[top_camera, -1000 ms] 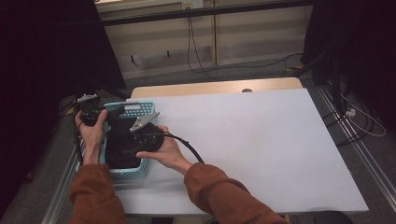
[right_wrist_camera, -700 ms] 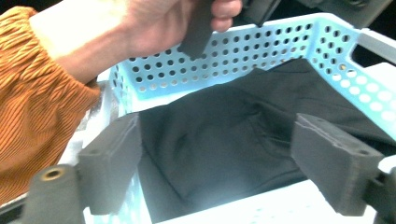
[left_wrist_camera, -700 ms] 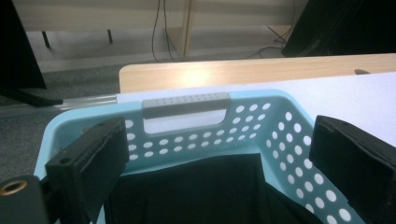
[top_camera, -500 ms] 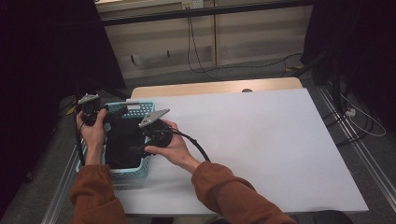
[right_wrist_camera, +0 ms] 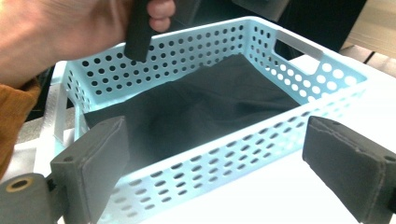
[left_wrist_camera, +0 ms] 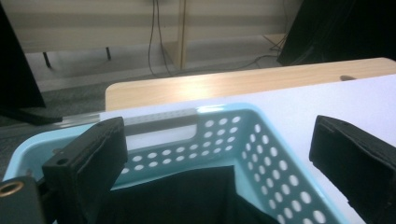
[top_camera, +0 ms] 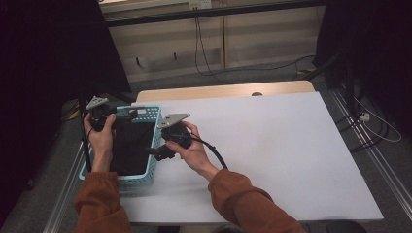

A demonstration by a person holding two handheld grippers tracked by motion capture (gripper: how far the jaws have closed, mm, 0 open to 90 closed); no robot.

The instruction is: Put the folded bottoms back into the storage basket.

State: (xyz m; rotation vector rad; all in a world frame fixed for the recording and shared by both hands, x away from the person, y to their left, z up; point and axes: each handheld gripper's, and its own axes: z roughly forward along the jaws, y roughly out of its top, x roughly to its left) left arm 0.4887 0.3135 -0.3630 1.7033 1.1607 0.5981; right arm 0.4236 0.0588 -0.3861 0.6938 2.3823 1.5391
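High view: a white table (top_camera: 272, 145) carries a light-blue perforated basket (top_camera: 145, 167) at its near-left corner, long axis running away from the person, a handle slot in its far wall. Black cloth (top_camera: 128, 145) lies inside it. The right gripper (top_camera: 158, 151) sits just outside the basket's right wall — half a second ago it was over that wall, so it has drawn back toward the open table. Its jaws stand wide apart, the basket wall between and beyond them. The left gripper (top_camera: 127, 115) hovers at the far-left rim, jaws likewise spread, the handle slot ahead between them, holding nothing.
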